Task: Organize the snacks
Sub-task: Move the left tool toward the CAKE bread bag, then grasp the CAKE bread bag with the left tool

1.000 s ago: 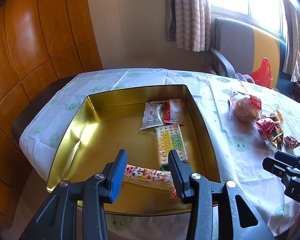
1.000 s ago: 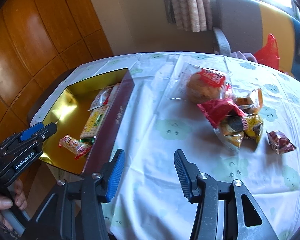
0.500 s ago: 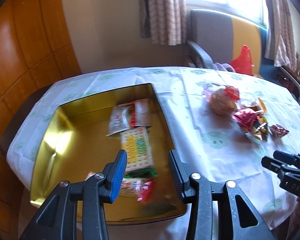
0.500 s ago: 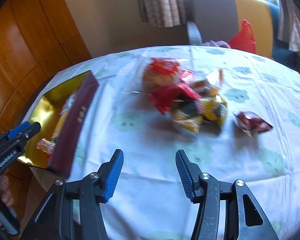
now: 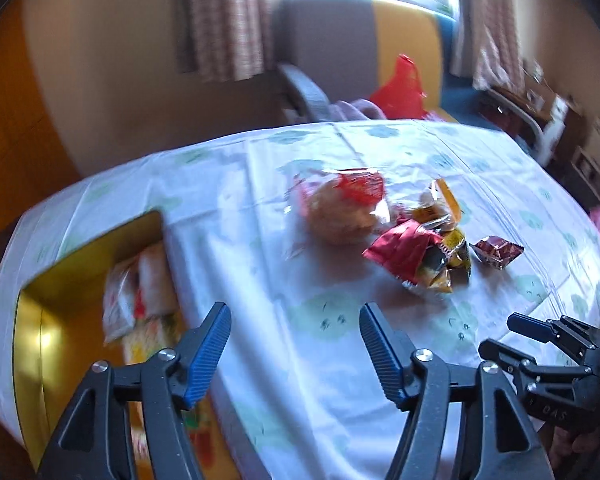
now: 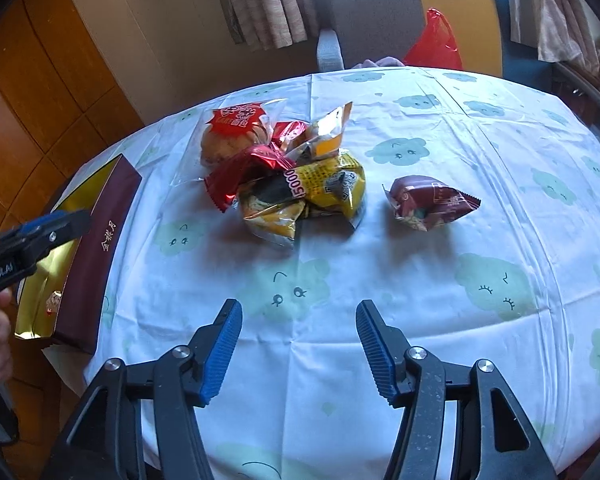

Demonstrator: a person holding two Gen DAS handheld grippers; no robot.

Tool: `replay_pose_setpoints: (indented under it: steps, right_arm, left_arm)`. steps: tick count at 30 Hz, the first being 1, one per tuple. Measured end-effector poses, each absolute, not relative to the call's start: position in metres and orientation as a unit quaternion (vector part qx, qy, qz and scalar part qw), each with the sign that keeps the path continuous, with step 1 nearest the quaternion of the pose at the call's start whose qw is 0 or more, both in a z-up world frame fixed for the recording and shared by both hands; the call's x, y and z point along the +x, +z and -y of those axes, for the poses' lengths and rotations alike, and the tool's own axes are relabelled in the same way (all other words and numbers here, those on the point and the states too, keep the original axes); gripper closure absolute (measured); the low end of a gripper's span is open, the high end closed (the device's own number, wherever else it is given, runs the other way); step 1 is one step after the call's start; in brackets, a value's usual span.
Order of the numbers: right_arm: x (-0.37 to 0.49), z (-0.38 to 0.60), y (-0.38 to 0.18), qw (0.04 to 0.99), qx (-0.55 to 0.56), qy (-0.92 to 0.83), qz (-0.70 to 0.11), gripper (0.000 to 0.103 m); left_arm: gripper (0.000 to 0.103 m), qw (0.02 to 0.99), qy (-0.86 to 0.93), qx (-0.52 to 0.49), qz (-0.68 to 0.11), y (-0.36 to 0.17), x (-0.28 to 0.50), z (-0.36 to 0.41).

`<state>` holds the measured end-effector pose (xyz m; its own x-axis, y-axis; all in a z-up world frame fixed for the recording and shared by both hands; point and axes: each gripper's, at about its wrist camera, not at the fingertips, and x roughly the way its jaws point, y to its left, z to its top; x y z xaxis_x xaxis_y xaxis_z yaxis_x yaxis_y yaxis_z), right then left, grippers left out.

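A pile of snack packets [image 6: 296, 172] lies mid-table: a bun in a clear bag with a red label [image 6: 236, 132], red and yellow packets, and one dark red packet [image 6: 432, 202] apart to the right. The pile also shows in the left wrist view [image 5: 412, 248]. A gold tin box [image 5: 60, 288] with dark red sides [image 6: 96, 256] sits at the table's left edge and holds several snack packs [image 5: 140, 292]. My left gripper [image 5: 294, 344] is open and empty over the cloth beside the box. My right gripper [image 6: 298, 344] is open and empty, short of the pile.
The round table has a white cloth with cloud faces [image 6: 496, 284]. An armchair [image 6: 380, 12] with a red plastic bag [image 6: 436, 44] stands behind it. Wood panelling [image 6: 32, 92] is on the left. The table edge is close below both grippers.
My left gripper has swung right, from over the box to the cloth facing the pile. My right gripper has also turned right; the pile now sits ahead of it.
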<state>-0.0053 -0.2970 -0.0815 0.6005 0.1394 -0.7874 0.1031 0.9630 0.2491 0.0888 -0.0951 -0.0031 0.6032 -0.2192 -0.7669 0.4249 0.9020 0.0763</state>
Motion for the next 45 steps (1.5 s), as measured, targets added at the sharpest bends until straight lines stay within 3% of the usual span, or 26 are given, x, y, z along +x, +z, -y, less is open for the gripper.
replay_pose_setpoints:
  steps: [8,14,17,23,25,28,30,45]
  right_arm:
    - [-0.003,0.310,-0.085,0.880,0.150,0.006,-0.450,0.041]
    - [0.000,0.322,-0.087,0.879,0.152,0.000,-0.452,0.036]
    - [0.000,0.329,-0.087,0.878,0.155,-0.004,-0.454,0.036]
    - [0.002,0.338,-0.092,0.871,0.169,-0.007,-0.461,0.034]
    - [0.003,0.340,-0.093,0.870,0.173,-0.006,-0.462,0.034]
    - [0.003,0.342,-0.093,0.871,0.174,-0.004,-0.459,0.034]
    - [0.005,0.343,-0.092,0.871,0.176,-0.002,-0.458,0.034]
    - [-0.005,0.333,-0.075,0.882,0.163,0.007,-0.443,0.034]
  left_arm:
    - [0.020,0.865,-0.243,0.229,-0.375,0.015,0.140,0.150]
    - [0.013,0.838,-0.272,0.256,-0.397,-0.005,0.181,0.197]
    - [0.003,0.828,-0.278,0.268,-0.407,-0.018,0.198,0.217]
    - [0.003,0.800,-0.265,0.309,-0.441,-0.049,0.226,0.234]
    - [0.010,0.804,-0.274,0.284,-0.445,-0.050,0.228,0.225]
    - [0.034,0.815,-0.277,0.238,-0.450,-0.043,0.228,0.204]
    - [0.038,0.820,-0.269,0.215,-0.457,-0.044,0.225,0.187]
    - [0.042,0.855,-0.229,-0.005,-0.466,-0.029,0.163,0.083]
